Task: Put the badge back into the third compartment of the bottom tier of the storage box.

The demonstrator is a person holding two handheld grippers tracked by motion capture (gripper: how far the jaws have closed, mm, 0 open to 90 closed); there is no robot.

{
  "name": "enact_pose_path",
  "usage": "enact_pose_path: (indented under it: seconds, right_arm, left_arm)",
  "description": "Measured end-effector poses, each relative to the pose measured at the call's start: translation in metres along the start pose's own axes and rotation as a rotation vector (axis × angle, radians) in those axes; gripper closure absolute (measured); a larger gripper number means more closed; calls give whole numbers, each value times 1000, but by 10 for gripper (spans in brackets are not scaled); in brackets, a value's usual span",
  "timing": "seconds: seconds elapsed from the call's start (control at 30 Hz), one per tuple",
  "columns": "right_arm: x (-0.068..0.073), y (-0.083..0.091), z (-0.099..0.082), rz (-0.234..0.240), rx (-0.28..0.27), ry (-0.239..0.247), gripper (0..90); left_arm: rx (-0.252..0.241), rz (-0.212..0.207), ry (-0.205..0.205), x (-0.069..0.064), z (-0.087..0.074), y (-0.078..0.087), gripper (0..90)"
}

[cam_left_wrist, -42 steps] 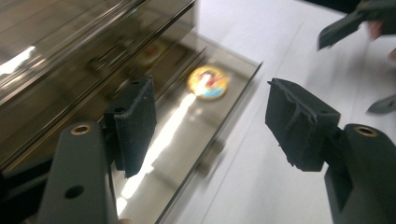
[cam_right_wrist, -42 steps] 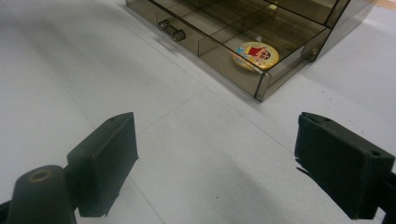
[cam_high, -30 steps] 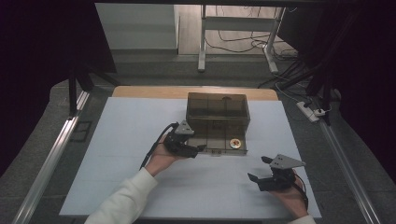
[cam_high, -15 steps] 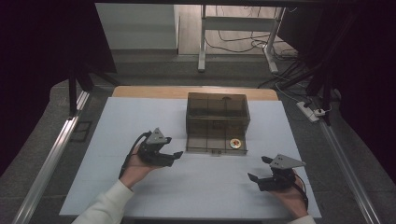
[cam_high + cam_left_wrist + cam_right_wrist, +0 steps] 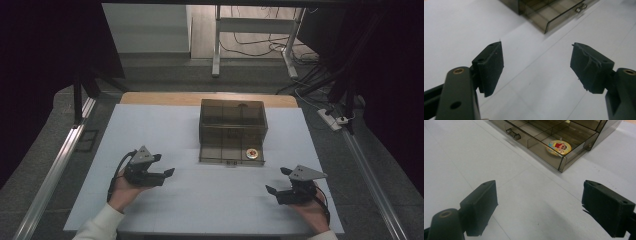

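Sitting near the middle of the white table point(image 5: 150, 125), toward its far edge: a smoky see-through box point(image 5: 232, 117) with its bottom drawer point(image 5: 231, 152) pulled out toward the person. Lying in the drawer's front corner, on the right as seen from above: a round badge point(image 5: 252, 154) with a cartoon figure in red on it. Sticking out from the middle of the drawer front: a small knob point(image 5: 513, 134).

Resting low over the table, left of the drawer and well apart from it: the left gripper point(image 5: 164, 165), held in the left hand point(image 5: 122, 191), pointing to the right across the sheet. Jaws standing apart, having just been opening, with nothing between them but bare white sheet. Showing at the top of the left gripper view point(image 5: 537, 65): the drawer's corner and knob, clear of both pads.

Sitting at the near right of the table, in the right hand point(image 5: 311, 210): the right gripper point(image 5: 278, 181), pointing left and slightly away from the person. Jaws spread wide, holding nothing. Lying ahead of them in the right gripper view point(image 5: 539, 207): the open drawer with the badge inside, not touching either jaw.

Trailing from the left gripper over the hand: a black cable point(image 5: 118, 167).
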State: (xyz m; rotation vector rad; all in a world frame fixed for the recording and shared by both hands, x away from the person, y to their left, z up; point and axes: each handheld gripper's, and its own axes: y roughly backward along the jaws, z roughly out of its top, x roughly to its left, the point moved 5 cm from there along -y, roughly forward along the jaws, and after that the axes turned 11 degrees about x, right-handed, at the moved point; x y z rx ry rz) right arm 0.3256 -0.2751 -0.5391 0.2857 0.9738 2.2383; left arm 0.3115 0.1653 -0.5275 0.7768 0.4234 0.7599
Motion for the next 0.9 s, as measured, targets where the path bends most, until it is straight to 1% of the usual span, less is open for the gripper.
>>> enact_pose_path:
  seconds: [0.1,0.2,0.33,0.4,0.57,0.9]
  right_arm:
    - [0,0,0,-2,0,2,130]
    - [-1,1,0,-4,-2,2,130]
    - [-1,1,0,-4,-2,2,131]
    - [-1,1,0,-5,-2,3,130]
    - [-1,1,0,-5,-4,4,130]
    - [-1,1,0,-4,-6,5,130]
  left_arm:
    - [10,4,8,3,-10,3,266]
    - [7,11,27,7,-20,7,268]
    - [7,23,46,11,-29,12,268]
    - [8,25,48,12,-32,14,268]
    - [5,33,60,16,-36,16,268]
    - [5,35,57,17,-36,16,266]
